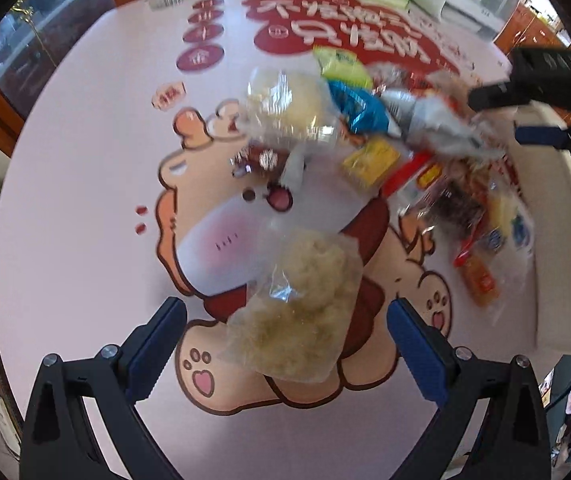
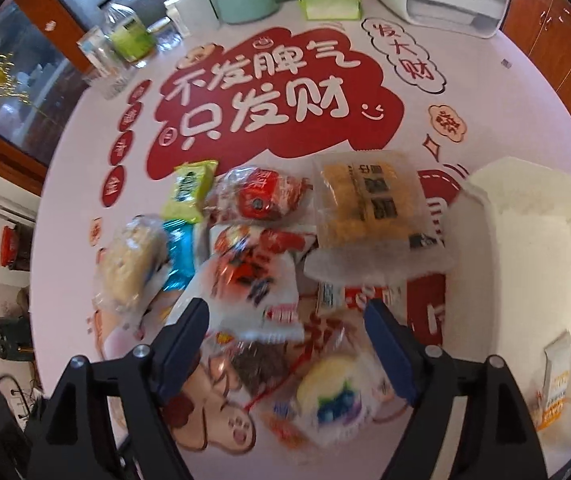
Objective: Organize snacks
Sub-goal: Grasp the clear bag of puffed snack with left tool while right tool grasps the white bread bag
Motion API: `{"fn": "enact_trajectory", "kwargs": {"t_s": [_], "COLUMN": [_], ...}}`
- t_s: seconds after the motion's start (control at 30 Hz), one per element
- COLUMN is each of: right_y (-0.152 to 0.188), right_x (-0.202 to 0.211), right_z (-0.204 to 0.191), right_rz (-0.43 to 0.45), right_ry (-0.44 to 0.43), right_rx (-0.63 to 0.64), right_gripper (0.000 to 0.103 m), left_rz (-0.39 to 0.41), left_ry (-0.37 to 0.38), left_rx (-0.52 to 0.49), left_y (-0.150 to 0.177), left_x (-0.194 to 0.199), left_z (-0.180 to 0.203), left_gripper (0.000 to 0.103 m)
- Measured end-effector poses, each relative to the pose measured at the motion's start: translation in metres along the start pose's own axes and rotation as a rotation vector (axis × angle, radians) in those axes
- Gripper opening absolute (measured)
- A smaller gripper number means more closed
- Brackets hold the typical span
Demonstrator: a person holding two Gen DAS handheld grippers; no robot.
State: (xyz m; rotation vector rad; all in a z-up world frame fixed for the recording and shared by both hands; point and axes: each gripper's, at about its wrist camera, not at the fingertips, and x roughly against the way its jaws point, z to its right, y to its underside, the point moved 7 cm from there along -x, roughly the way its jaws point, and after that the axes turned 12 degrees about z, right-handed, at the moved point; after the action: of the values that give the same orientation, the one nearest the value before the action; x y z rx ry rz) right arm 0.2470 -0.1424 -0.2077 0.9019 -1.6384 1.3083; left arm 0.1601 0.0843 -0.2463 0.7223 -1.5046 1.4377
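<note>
A pale pink worktop (image 2: 485, 92) printed with red lettering and a cartoon bear carries the whole job. At its right side stands a white rectangular plastic bin (image 2: 525, 232), which in the right wrist view holds only one white-and-orange packet (image 2: 555, 384) standing against its near wall; the rest of the bin looks bare. So the sorting seems barely begun: one snack in, nearly all still out.

The loose pile of wrapped snacks (image 2: 261, 264) lies just beside the bin on the worktop, overlapping one another. The largest is a clear pack of yellow crispy cakes (image 2: 369, 204); below it a white-and-red pouch (image 2: 253, 292), then a small round cake with a blue-purple label (image 2: 337, 396), and a little green packet (image 2: 189, 192) at the far edge.

Apart from the pile, nearer the left side, lies a clear bag of pale shredded snack (image 1: 305, 316).

The left gripper (image 1: 285, 344) hangs over that bag with jaws spread, pinching nothing. The right gripper (image 2: 285, 336) hangs over the pile, jaws spread wide around the white-and-red pouch's lower corner, not pressing it.
</note>
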Motion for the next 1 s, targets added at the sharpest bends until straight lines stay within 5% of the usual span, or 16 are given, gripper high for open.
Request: {"fn": "enact_trajectory", "kwargs": {"t_s": [0.23, 0.7, 1.0], "right_y": [-0.009, -0.008, -0.008], "right_x": [-0.032, -0.047, -0.069], "right_z": [-0.01, -0.031, -0.035], "right_rz": [-0.043, -0.094, -0.142], "right_ry": [-0.01, 0.006, 0.105], "right_rx": [-0.013, 0.002, 0.09], "right_gripper": [0.091, 0.092, 0.093], "left_rz": [-0.043, -0.058, -0.032], "left_ry": [0.005, -0.001, -0.044], "left_rx": [-0.004, 0.041, -0.009], "left_y": [0.013, 0.02, 0.0], "left_x": [-0.018, -0.034, -0.033], "left_z": [0.003, -0.009, -0.008], "left_gripper": [0.1, 0.099, 0.08]}}
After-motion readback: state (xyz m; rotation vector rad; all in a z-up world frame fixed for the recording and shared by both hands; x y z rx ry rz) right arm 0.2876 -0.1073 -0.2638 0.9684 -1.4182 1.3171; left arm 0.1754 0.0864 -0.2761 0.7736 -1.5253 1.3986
